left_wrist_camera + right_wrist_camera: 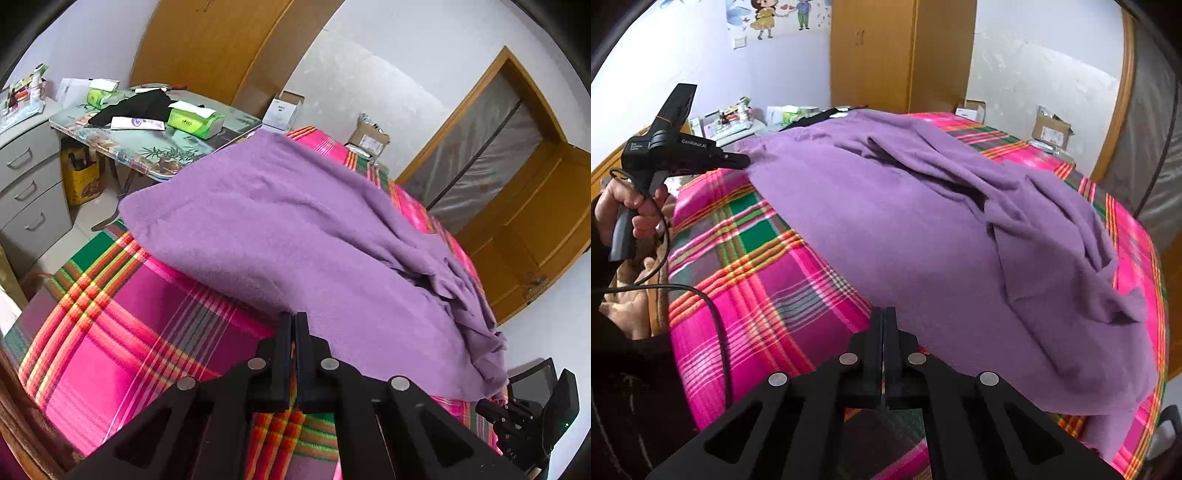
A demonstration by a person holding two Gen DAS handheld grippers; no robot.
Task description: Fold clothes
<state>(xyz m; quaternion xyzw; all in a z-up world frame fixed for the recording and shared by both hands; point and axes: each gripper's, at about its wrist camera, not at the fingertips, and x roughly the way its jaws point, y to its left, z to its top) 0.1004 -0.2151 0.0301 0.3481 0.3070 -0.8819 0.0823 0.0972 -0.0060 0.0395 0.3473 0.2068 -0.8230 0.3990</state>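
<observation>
Left claw (294, 317): fingers pressed together, clenched on the near hem of the purple garment (295, 229); cloth edge meets the tips. In the right wrist view the same claw (740, 161) bites the garment's left near corner, held by a hand (631, 210).

Right claw (882, 314): fingers likewise pressed together at the near hem of the purple garment (923, 229); judged to be pinching the cloth, since the hem ends right at the tips.

Purple garment: knit or fleece top, spread over a bed with a pink, green and orange plaid cover (746, 280). Left part lies fairly flat; right part is bunched into folds and a dark hollow. Long axis runs left to right along the near edge, both claws holding that edge, one at each end. Bulk of cloth lies far of both claws, so any fold would carry the hem away from the person. Whether this is a fold under way or a spreading-out cannot be settled.

Writing: "GenRobot.AI" on the left claw's body. Green tissue packs (195, 120) on a far tabletop (155, 147); print unreadable. Cardboard box (1051, 131) far right, label illegible.
</observation>
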